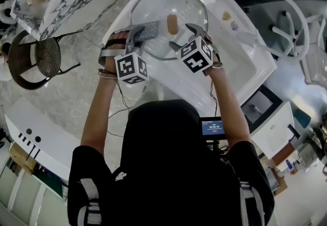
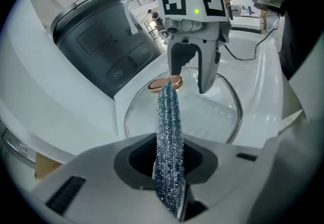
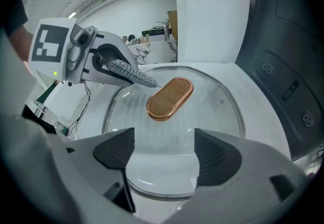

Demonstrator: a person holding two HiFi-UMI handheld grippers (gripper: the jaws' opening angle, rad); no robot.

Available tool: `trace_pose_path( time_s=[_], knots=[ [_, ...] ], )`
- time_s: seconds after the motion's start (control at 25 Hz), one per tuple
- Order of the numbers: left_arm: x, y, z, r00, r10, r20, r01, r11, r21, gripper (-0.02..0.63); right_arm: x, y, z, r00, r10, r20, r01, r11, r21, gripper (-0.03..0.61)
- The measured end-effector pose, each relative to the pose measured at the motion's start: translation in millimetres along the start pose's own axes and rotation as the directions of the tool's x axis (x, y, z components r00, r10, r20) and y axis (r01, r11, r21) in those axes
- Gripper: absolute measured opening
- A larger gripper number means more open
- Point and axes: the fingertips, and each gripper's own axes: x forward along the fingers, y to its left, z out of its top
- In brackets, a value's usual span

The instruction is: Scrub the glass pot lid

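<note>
One scrubber (image 2: 168,126), clamped in left hand-held gripper (image 2: 169,167)

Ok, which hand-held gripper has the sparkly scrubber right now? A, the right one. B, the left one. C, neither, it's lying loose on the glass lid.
B: in the left gripper view, the left hand-held gripper has its jaws shut on the scrubber. The right hand-held gripper has its jaws apart, with only the glass lid showing between them.
</note>
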Motion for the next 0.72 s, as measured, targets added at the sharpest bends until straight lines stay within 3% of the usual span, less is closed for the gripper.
trace_pose_path(
  time_s=[0.72],
  knots=[
    [-17.6,-41.2,-1.1,0.998,-0.057,-0.019,0.058,0.998,0.039,0.072,-0.2,0.7,-0.2,1.000,0.002,-0.004,-0.002,1.000,-0.002,0.347]
  ],
)
